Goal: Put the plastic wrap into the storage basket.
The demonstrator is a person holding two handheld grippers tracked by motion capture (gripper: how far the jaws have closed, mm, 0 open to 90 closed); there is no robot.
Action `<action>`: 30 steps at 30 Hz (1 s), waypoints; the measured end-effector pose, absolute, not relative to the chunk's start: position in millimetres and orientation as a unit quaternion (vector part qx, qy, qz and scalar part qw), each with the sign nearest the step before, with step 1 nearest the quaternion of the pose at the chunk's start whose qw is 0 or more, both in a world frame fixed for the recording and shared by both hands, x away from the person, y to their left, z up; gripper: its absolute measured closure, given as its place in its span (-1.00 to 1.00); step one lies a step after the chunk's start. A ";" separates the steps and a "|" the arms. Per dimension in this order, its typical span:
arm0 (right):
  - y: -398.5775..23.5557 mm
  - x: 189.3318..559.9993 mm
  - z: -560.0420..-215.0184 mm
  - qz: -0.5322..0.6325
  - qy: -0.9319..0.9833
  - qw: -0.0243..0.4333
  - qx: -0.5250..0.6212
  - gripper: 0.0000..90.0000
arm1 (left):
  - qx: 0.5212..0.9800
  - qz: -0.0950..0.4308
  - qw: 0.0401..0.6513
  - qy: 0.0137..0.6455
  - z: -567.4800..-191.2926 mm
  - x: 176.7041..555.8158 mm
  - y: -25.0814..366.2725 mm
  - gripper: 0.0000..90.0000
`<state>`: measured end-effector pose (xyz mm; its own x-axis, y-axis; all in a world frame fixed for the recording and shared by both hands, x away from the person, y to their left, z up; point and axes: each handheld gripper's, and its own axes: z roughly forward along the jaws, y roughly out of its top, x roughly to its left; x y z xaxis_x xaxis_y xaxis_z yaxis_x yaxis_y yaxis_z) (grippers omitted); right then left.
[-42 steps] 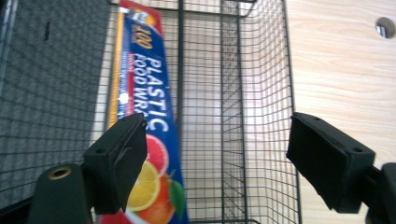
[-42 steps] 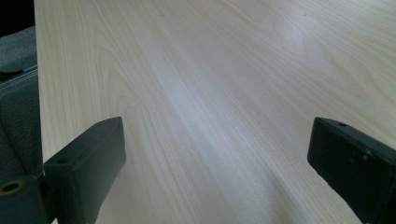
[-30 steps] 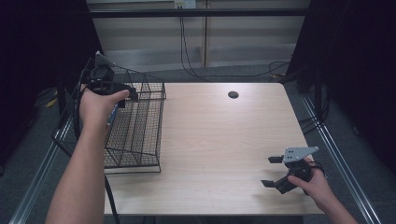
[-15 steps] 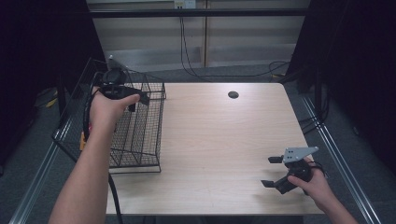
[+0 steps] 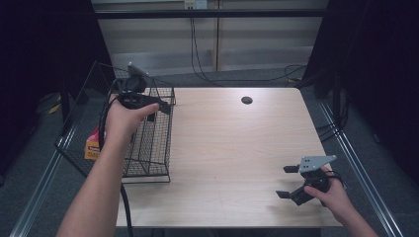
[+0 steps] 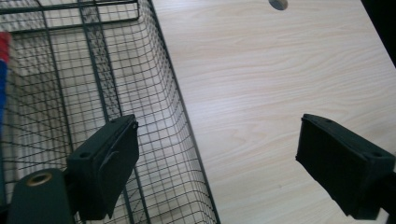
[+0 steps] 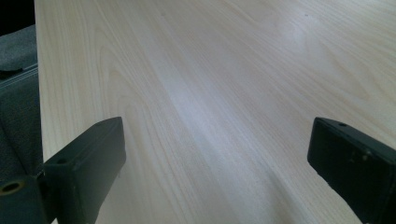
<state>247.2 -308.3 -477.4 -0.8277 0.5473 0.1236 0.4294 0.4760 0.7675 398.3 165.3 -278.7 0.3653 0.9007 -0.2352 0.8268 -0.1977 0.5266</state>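
A black wire basket point(image 5: 148, 148) stands on the left end of the light wooden table point(image 5: 237, 143). My left gripper point(image 5: 159, 111) hovers over the basket's right rim, open and with nothing in it. In the left gripper view the gripper point(image 6: 219, 130) straddles the basket wall point(image 6: 159, 93), one jaw above the basket's inside and the other above bare table. An orange box point(image 5: 92, 145) lies low at the basket's left side, and its red and blue edge point(image 6: 3, 60) shows. My right gripper point(image 5: 286, 181) rests near the table's front right corner, open over bare wood point(image 7: 219, 128).
A dark round hole point(image 5: 246, 100) sits in the tabletop near the far edge, also seen at the top of the left gripper view point(image 6: 278, 3). Cables hang behind the table. Metal rails run along both sides, with grey floor below.
My left hand has moved right, from above the basket's far left corner to over its right rim. The orange box has come into sight beside the forearm. The right hand has kept still.
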 end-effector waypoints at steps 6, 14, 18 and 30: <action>-308.1 247.1 -477.2 0.425 0.856 0.071 0.285 -0.90 | 0.781 0.054 0.303 0.543 -285.0 396.2 155.1 -0.72; -308.0 247.0 -477.1 0.426 0.856 0.072 0.283 -0.90 | 0.796 0.046 0.304 0.521 -293.6 391.2 141.8 -0.73; -307.8 247.0 -477.3 0.425 0.857 0.069 0.283 -0.90 | 0.801 0.041 0.311 0.510 -297.3 387.0 134.0 -0.73; -307.8 246.6 -476.7 0.426 0.856 0.071 0.283 -0.90 | 0.822 0.027 0.309 0.477 -307.6 378.6 111.0 -0.74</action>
